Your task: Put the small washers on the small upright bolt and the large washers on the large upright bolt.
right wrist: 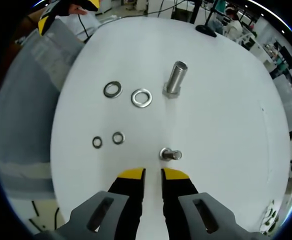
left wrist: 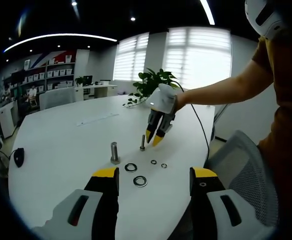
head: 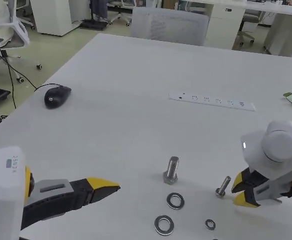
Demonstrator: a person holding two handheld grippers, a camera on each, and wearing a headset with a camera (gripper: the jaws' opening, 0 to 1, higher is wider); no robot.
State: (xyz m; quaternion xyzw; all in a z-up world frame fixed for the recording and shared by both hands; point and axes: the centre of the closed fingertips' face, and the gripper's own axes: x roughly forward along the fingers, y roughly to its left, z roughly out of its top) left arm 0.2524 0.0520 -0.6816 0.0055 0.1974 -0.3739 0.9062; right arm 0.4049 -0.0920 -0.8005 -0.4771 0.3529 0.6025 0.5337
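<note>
Small bolt (head: pixel 223 186) just beside right gripper (head: pixel 239 194)

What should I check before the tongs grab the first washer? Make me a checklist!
1. Both bolts standing up: the large bolt and small bolt are upright. Ok.
2. Bolts bare, with room for washers: nothing on either. Ok.
3. Washers easy to reach: the large washers and small washers lie flat on the table, apart from each other. Ok.
4. Left tongs ready: wide open, empty. Ok.
5. Right tongs ready: empty, but only a narrow gap, close beside the small bolt. Probably not ok; open wider first.
</note>
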